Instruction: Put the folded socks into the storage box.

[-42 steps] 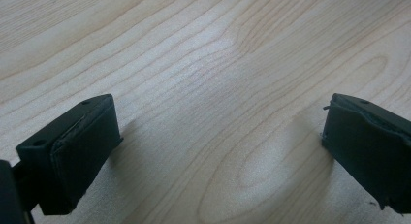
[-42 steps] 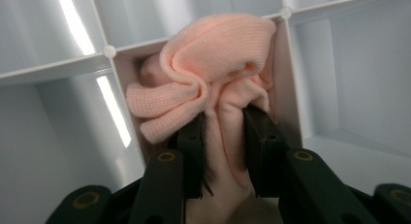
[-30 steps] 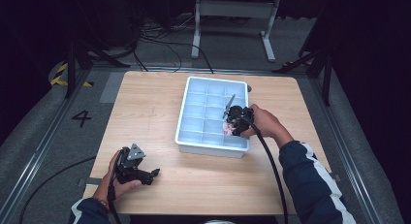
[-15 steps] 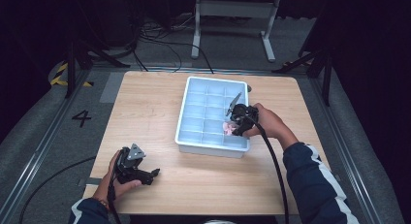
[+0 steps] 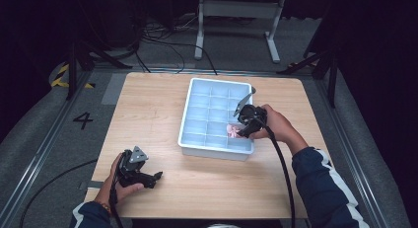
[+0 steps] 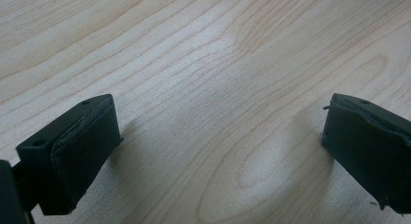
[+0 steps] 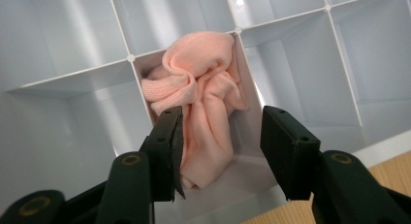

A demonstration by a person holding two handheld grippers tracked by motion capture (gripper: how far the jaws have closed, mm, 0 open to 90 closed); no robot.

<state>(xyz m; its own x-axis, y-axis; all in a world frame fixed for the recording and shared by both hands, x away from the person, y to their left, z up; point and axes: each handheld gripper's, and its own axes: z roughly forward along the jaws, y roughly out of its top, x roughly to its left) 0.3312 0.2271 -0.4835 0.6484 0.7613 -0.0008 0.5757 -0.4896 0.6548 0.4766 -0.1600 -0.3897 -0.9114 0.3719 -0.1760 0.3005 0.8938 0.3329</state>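
A crumpled pink cloth (image 7: 194, 73) lies in one compartment of the white divided tray (image 7: 72, 78), near its front right corner (image 5: 231, 131). My right gripper (image 7: 220, 132) points down into that compartment, held by a hand at the tray's right side (image 5: 241, 133). Its jaws have just been opening and stand apart. The cloth lies loose between them, close to the left one and apart from the right one. My left gripper (image 5: 155, 177) rests at the table's front left. Its jaws (image 6: 218, 151) are spread wide over bare wood with nothing between them.
The tray (image 5: 217, 151) stands on the right half of the wooden table (image 5: 148, 114), and its other compartments look empty. A cable trails from each gripper toward the front edge. Dark floor, cables and a metal stand lie beyond the table.
My right hand has shifted slightly to the right over the tray's right side. The pink cloth stays in its compartment. The left hand and its gripper have not moved.
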